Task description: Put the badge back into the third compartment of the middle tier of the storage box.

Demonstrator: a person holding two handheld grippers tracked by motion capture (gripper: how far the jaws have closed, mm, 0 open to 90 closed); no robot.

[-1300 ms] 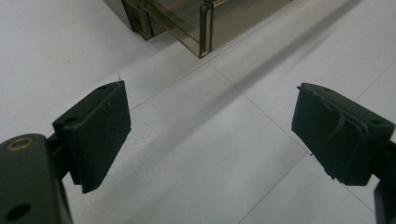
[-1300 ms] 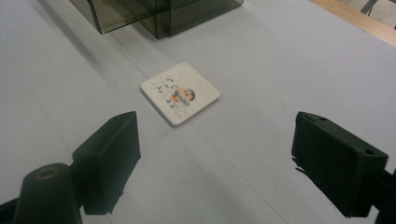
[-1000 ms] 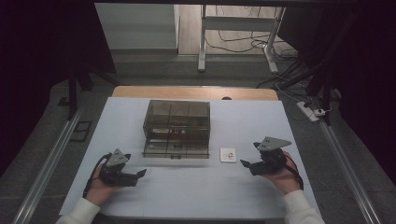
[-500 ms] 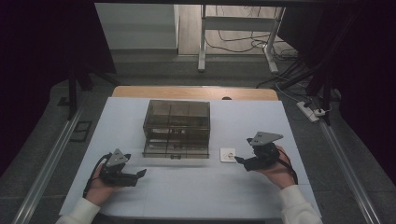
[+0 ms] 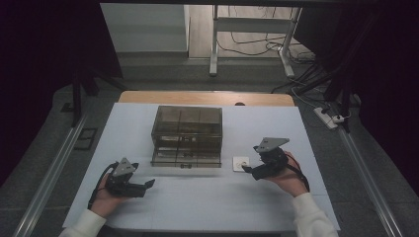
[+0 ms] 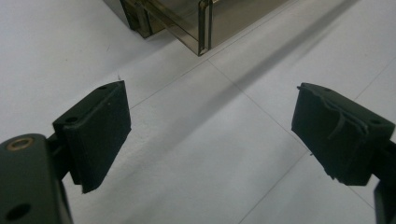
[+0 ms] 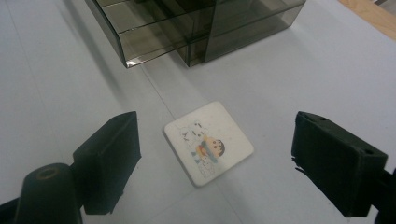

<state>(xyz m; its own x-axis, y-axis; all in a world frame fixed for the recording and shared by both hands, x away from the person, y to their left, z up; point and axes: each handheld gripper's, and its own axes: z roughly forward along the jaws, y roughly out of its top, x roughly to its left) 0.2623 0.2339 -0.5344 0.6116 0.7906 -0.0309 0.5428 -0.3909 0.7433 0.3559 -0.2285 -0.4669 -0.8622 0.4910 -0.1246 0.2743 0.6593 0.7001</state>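
A small white square tile (image 7: 208, 142) with a cartoon figure lies flat on the white table, just right of the smoky clear drawer cabinet (image 5: 187, 134). In the high view the tile (image 5: 241, 164) sits directly in front of my right gripper (image 5: 248, 169). In the right gripper view that gripper (image 7: 215, 163) is open, its jaws set wide on either side of the tile and apart from it. My left gripper (image 5: 148, 184) rests at the table's front left, open with nothing between its pads (image 6: 98, 133). The cabinet's bottom drawer (image 5: 185, 159) is pulled out.
The cabinet's corner (image 6: 201, 28) lies ahead of the left gripper. The table (image 5: 207, 197) has bare surface along its front. A wooden edge (image 5: 207, 98) borders the back, with table legs and cables on the floor beyond.
My right gripper has moved left and forward toward the tile, now standing over it. The left gripper has stayed put.
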